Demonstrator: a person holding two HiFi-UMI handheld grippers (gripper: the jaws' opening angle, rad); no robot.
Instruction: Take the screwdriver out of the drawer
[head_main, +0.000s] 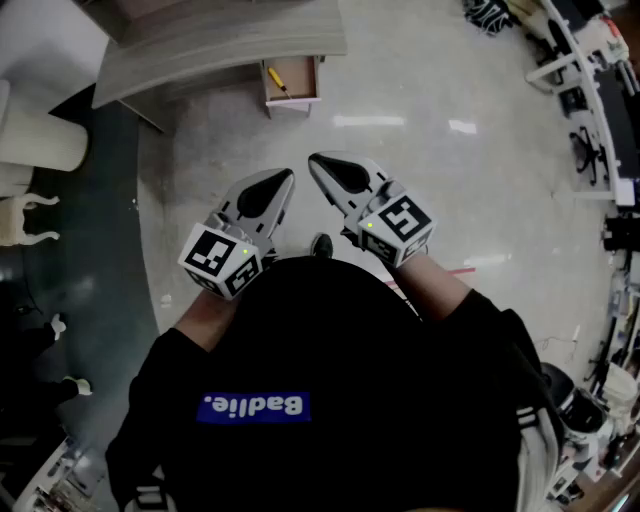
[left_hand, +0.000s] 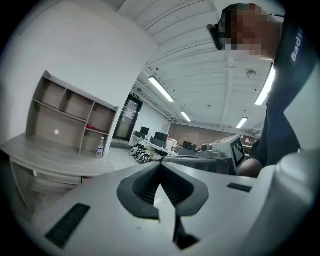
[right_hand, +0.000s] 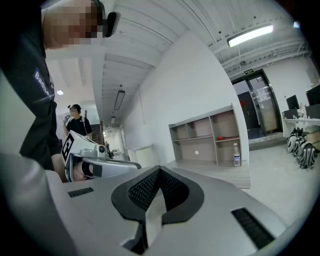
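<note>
Seen from beside the person, nearest first: both tongs are held close to the chest, roughly level and side by side. The left gripper (head_main: 286, 176) is clenched on nothing, its dark pads (left_hand: 150, 185) meeting at the tip with only floor showing behind them. The right gripper (head_main: 315, 160) is likewise clenched and empty, its pads (right_hand: 172, 192) pressed together. Beyond them lies a stretch of glossy floor (head_main: 400, 190). Farther off, the small drawer (head_main: 293, 100) stands pulled out from under the desk (head_main: 220, 45). The screwdriver (head_main: 276, 80), yellow in the handle, lies inside it on a slant, close to the drawer's left wall and well apart from both tongs. On the desk's far side are a shelf unit (right_hand: 210, 135) and a bottle (right_hand: 236, 155).

Likely hazards from here:
- Arriving with the jaws shut would only push the tool deeper or against the wall.
- The wall beside the screwdriver appears to leave little room for a jaw, so a pad may catch the drawer's edge and jolt the drawer.
- A slim round handle taken off-centre could roll or slip out during the lift.
</note>
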